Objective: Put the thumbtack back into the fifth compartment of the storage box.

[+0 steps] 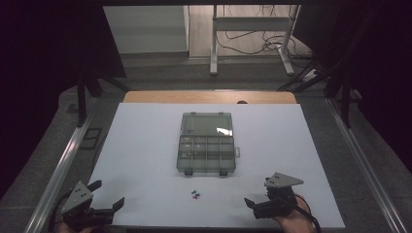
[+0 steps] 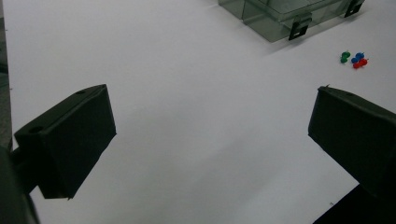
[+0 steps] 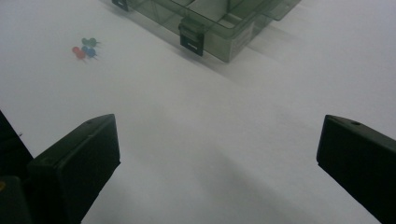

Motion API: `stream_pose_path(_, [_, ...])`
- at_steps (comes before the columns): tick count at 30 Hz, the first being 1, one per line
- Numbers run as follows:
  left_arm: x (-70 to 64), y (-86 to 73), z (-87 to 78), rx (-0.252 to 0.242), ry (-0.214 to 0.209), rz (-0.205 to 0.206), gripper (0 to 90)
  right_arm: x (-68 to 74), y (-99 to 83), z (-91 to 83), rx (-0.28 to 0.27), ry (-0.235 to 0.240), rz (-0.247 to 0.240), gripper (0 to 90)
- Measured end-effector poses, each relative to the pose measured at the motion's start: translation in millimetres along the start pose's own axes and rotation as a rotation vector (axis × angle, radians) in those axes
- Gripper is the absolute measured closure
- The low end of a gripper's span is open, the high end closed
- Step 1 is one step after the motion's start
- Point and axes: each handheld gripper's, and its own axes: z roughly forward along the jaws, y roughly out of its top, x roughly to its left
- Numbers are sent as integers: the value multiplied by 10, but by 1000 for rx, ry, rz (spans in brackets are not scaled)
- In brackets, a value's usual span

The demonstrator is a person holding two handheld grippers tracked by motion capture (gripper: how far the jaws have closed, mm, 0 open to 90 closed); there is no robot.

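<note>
A small cluster of push pins (image 1: 195, 194) lies on the white sheet (image 1: 145, 155) near its front edge, about midway between the two grippers and just in front of the organiser box (image 1: 206, 154). In the left gripper view the pins (image 2: 353, 58) separate into a green one, a blue one and a red one, touching or nearly touching; the red one lies on its side, its thin point aimed away from the cluster. In the right gripper view the same pins (image 3: 84, 48) look blurred, so which way the other two point cannot be told. The box is of smoky clear plastic, open, with its lid (image 1: 207, 124) laid flat on the far side; the divided tray's long axis runs across the table, and two dark latches sit on its near wall. The left gripper (image 1: 108, 196) rests at the front left corner of the sheet, jaws spread wide, holding nothing. The right gripper (image 1: 250, 201) sits at the front right, well apart from the pins, its jaws likewise wide open and empty.
</note>
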Motion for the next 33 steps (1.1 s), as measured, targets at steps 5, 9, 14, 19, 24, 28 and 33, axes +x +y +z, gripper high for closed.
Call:
stream_pose_path(5, [2,0,1,1,0,-2,12,48,68,61,19,16,-20,0])
stream_pose_path(9, [3,0,2,3,1,-3,13,75,111,95,26,24,-29,0])
stream_pose_path(14, [2,1,4,4,1,-3,13,98,162,151,40,39,-34,0])
stream_pose_path(19, [4,1,5,5,0,-4,13,136,224,210,55,54,-34,0])
stream_pose_path(24, [2,1,7,5,-1,0,14,167,266,250,65,53,-60,0])
stream_pose_path(28, [-1,2,8,6,-2,3,15,208,302,321,94,45,-79,0])
stream_pose_path(33, [2,1,7,5,-4,2,15,246,338,357,113,47,-84,0])
